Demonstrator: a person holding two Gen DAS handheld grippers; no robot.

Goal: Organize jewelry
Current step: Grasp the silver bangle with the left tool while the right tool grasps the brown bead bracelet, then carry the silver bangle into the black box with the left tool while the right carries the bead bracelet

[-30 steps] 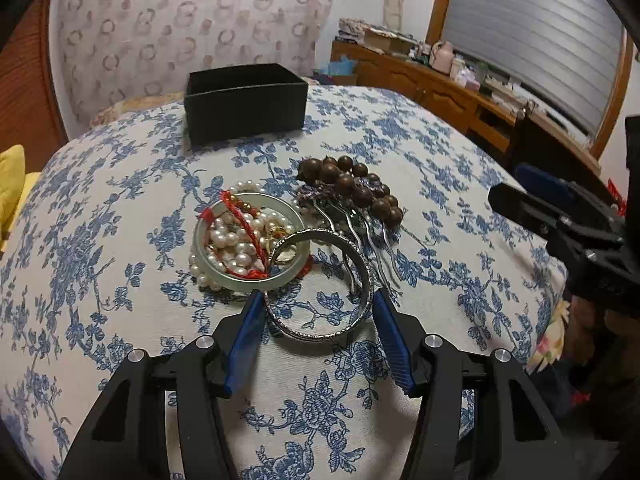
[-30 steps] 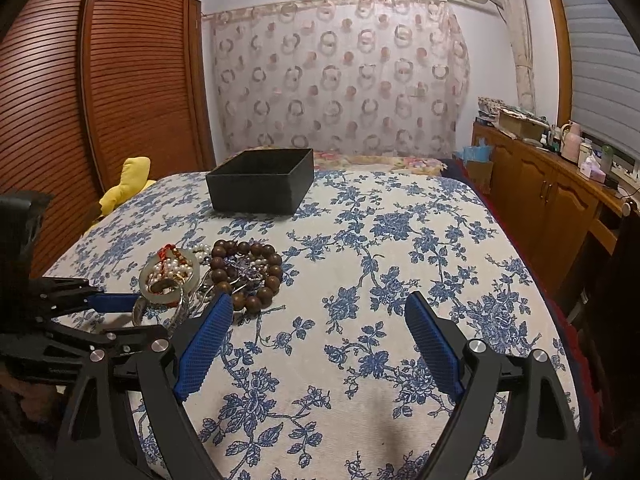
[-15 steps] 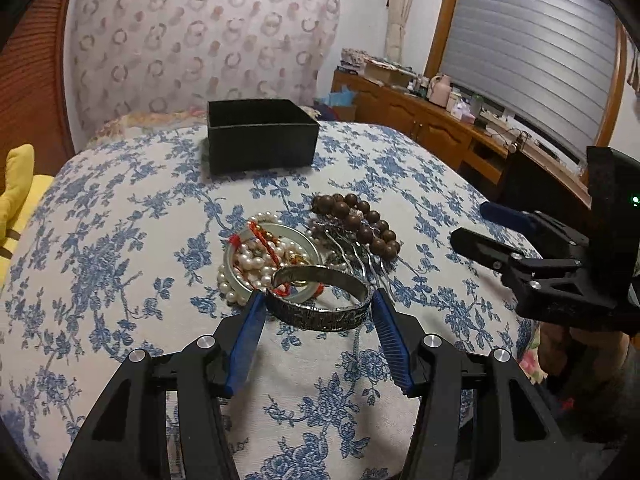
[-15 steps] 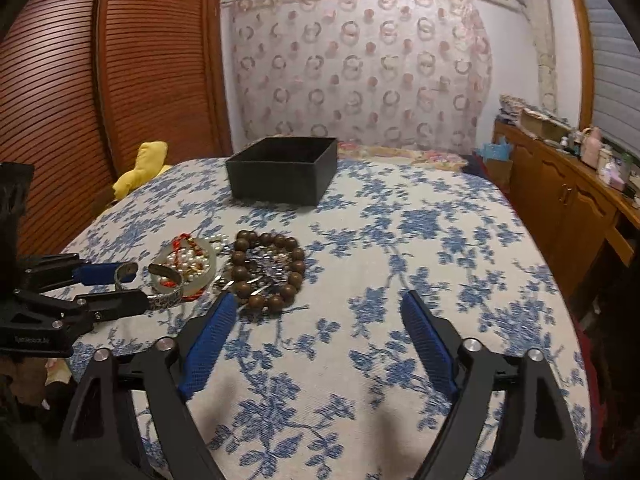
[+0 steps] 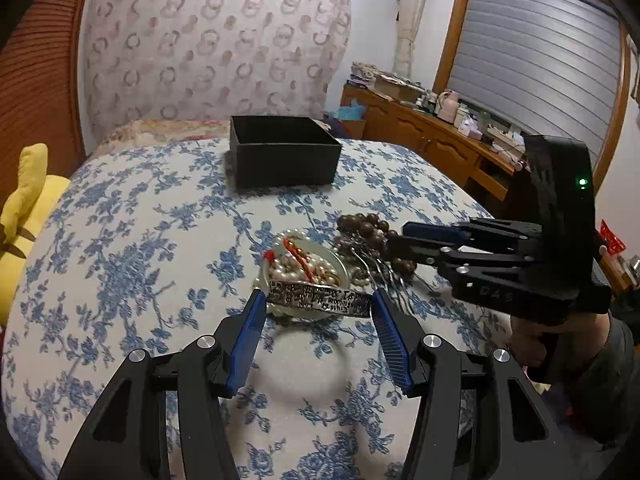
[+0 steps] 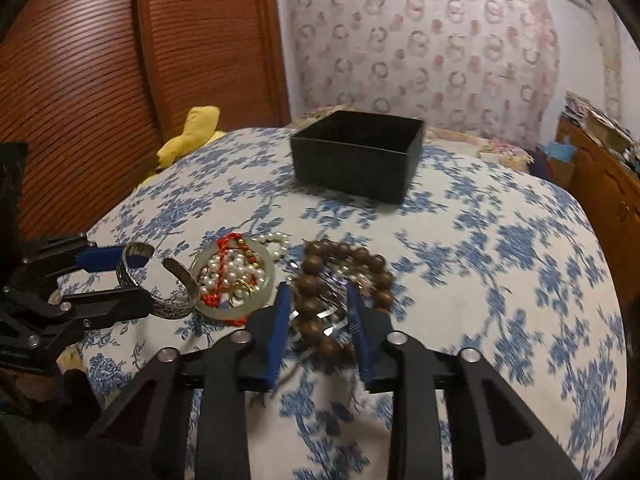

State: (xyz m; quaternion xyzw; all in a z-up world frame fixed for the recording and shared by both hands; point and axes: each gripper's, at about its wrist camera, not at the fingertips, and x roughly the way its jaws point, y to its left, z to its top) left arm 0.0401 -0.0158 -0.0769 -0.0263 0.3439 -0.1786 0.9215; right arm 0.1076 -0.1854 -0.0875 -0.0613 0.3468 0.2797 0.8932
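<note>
A bed (image 5: pixel 120 280) covered in white cloth with blue flowers is carrying an open black box (image 5: pixel 283 156) at its far end and, nearer, a pale green bangle (image 6: pixel 267 284) holding pearls beside a brown wooden bead bracelet (image 6: pixel 320 280).

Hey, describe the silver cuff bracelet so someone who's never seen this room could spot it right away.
Start at the black box on the blue-flowered bedspread, then come toward the jewelry pile. The silver cuff bracelet sits between the left claw pads, beside the pearl-filled ring; it alone is a wide engraved metal band, not beads.
</note>
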